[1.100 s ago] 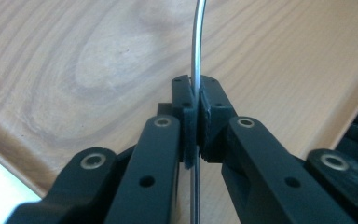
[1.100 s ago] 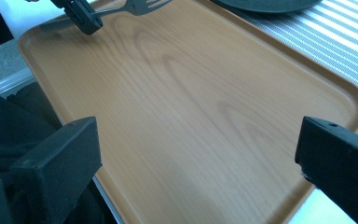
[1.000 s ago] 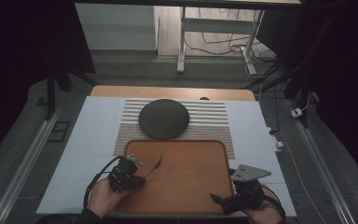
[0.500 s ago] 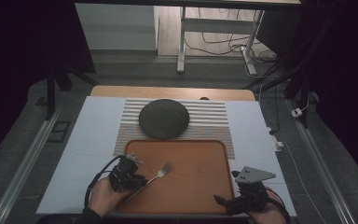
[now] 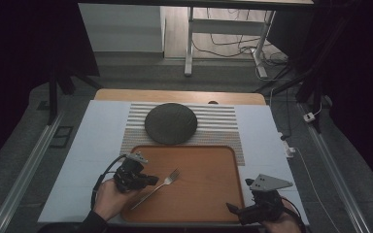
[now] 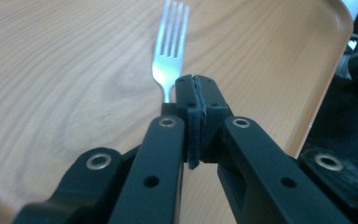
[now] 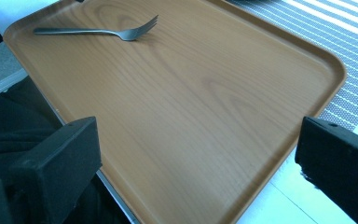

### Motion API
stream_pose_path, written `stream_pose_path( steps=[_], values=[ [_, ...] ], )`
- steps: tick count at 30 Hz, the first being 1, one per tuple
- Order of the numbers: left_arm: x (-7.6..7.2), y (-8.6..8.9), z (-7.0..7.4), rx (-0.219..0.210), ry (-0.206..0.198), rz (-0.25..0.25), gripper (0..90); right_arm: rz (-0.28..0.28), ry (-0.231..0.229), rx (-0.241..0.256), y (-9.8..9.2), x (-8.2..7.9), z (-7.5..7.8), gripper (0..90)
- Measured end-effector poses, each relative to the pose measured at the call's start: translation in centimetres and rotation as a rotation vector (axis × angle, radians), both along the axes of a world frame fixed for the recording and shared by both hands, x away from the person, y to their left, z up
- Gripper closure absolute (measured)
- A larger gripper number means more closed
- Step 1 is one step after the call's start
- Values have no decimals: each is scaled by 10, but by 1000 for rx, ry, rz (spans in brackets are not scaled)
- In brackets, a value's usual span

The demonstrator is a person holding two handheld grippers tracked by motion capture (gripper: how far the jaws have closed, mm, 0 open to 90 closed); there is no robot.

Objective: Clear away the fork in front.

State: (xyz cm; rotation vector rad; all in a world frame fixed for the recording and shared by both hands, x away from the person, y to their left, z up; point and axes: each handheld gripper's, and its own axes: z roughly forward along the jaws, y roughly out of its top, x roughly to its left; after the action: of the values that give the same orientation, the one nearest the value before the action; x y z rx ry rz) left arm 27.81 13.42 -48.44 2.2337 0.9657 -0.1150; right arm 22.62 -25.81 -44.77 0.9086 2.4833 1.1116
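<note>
Pale table [image 5: 97, 145], striped mat [image 5: 223, 124], dark round plate [image 5: 170, 123] far. Wooden tray [image 5: 209, 167] near, fork [image 5: 158, 187] lying on its left part. Left gripper [image 5: 148, 180] jaws together over fork handle; right gripper [image 5: 233, 209] jaws wide apart.

A pale counter [image 5: 102, 141] with a wooden far edge stands on grey carpeted floor [image 5: 24, 145]. Metal rails [image 5: 29, 165] run along the floor at both sides. Beyond the counter stands a white-framed desk [image 5: 190, 43], with cables [image 5: 223, 48] lying on lit wooden flooring beneath it. The room's sides lie in deep shadow.
</note>
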Motion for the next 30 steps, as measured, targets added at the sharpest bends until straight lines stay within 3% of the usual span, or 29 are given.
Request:
stream_pose_path(
  steps=[3,12,26,30],
  values=[
    [1,-9,-3,19,-5,-43,886,-7,-3,0,-1,-1,0,4],
    [10,-31,-14,58,8,-106,886,-28,7,-6,-6,-4,-2,0],
    [17,-38,-32,129,26,-96,886,-79,45,19,-12,-3,-3,0],
    [18,-36,-33,124,24,-82,886,-81,55,14,-11,-2,-4,0]
  ],
)
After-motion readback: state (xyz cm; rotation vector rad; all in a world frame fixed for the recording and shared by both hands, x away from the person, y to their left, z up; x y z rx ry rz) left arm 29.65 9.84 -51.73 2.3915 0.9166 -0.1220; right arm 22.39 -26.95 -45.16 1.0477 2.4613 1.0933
